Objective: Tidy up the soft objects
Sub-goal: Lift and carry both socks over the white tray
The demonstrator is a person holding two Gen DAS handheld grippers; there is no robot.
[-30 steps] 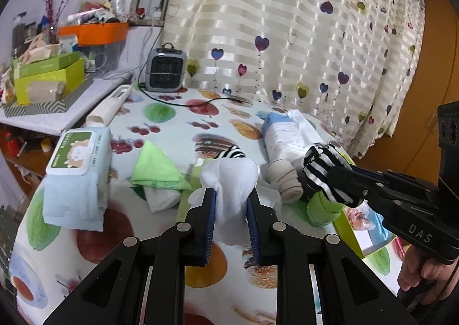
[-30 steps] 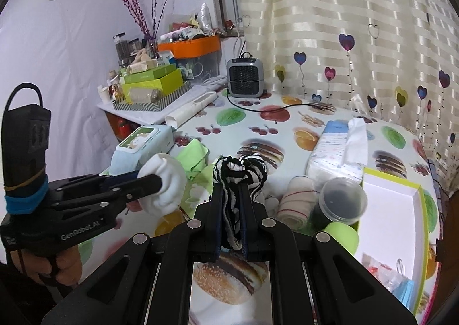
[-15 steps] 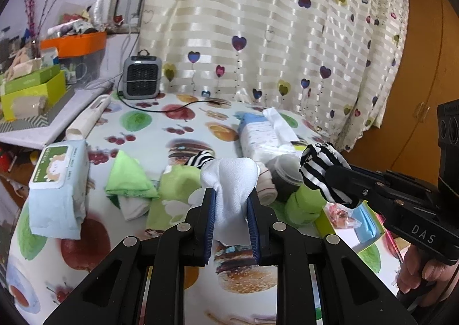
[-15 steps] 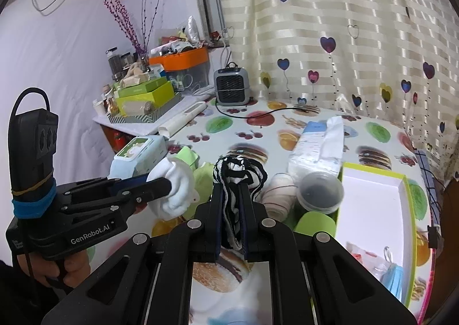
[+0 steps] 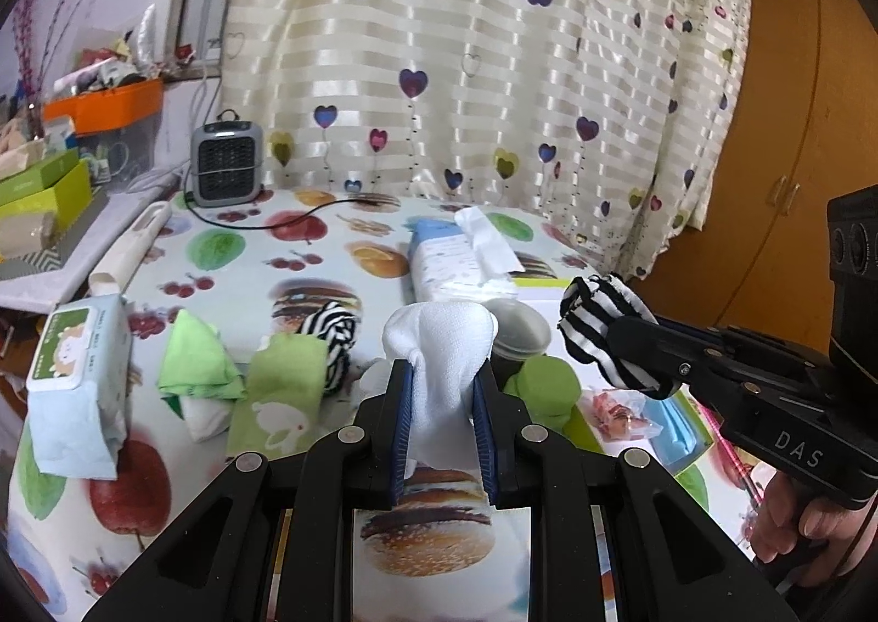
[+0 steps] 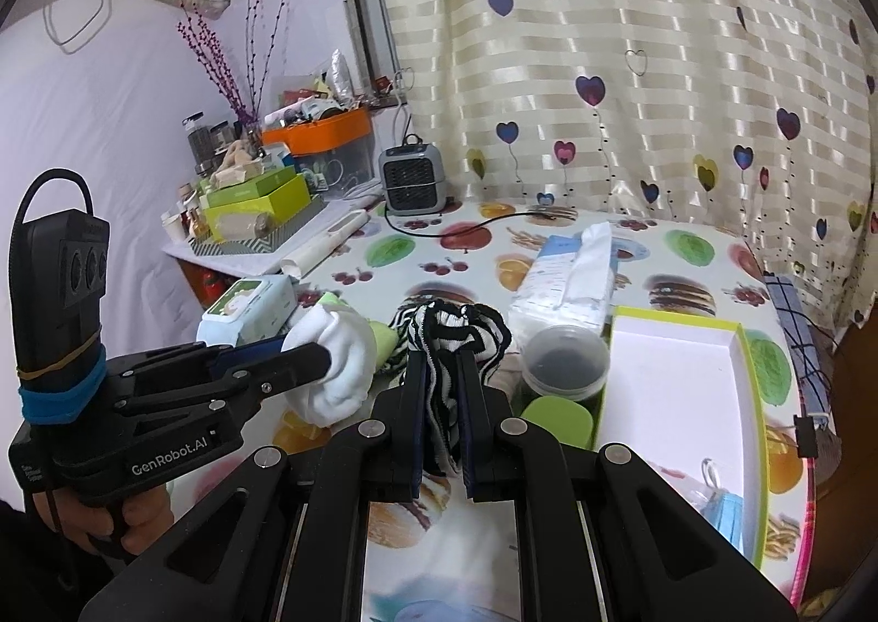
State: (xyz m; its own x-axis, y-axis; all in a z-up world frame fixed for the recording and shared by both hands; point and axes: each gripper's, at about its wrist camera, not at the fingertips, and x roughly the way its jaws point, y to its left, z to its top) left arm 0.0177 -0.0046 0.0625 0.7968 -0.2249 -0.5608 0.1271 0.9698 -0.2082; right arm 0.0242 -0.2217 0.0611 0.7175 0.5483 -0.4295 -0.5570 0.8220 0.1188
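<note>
Two grippers are held above the desk (image 5: pixel 236 259). A white sock (image 5: pixel 439 364) is clamped between the fingers of the left gripper (image 5: pixel 442 391), and one black-and-white striped sock (image 6: pixel 447 364) is pinched by the closed fingers of the right gripper (image 6: pixel 440 402); both socks are lifted clear of the cloth. A second striped sock (image 5: pixel 335 336) is left lying on the desk beside two green folded cloths (image 5: pixel 197 361). One wet-wipe pack (image 5: pixel 77 375), one tissue pack (image 5: pixel 461 259), one lidded cup (image 6: pixel 565 361) and one open box (image 6: pixel 680 375) are counted nearby.
</note>
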